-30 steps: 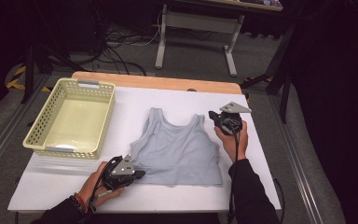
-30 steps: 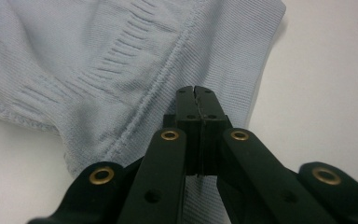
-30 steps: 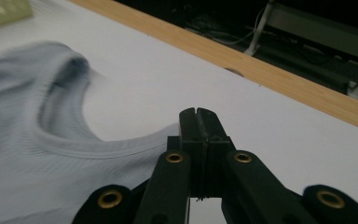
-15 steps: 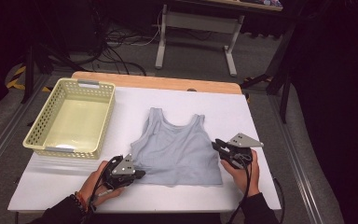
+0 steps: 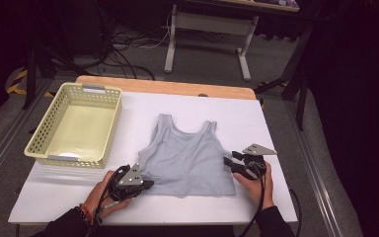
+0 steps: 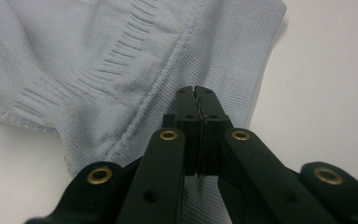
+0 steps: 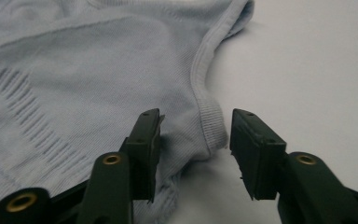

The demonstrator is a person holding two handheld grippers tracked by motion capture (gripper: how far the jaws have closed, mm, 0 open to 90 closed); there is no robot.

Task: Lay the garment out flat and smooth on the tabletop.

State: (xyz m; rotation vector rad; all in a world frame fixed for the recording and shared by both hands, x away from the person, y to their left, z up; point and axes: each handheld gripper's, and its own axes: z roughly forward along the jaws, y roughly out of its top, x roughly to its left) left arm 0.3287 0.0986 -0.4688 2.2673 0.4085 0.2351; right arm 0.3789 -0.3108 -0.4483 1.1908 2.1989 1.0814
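Since 1 second ago the right gripper (image 5: 233,162) dropped from beside the shirt's upper side to its lower right edge; the left gripper (image 5: 147,184) kept still. Left to right: left jaws are pressed together, pinching the tank top (image 5: 187,160) at its lower left hem. Right jaws have just been opening and stand spread, astride the armhole seam (image 7: 210,126), not pressing. Shirt lies flat between the 2 grippers, straps pointing away.

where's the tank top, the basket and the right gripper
tank top (image 5: 187,160), high view, middle of the chest panel
basket (image 5: 102,89), high view, far rim
right gripper (image 7: 193,140), right gripper view, gap between its jaws, over the top's side edge
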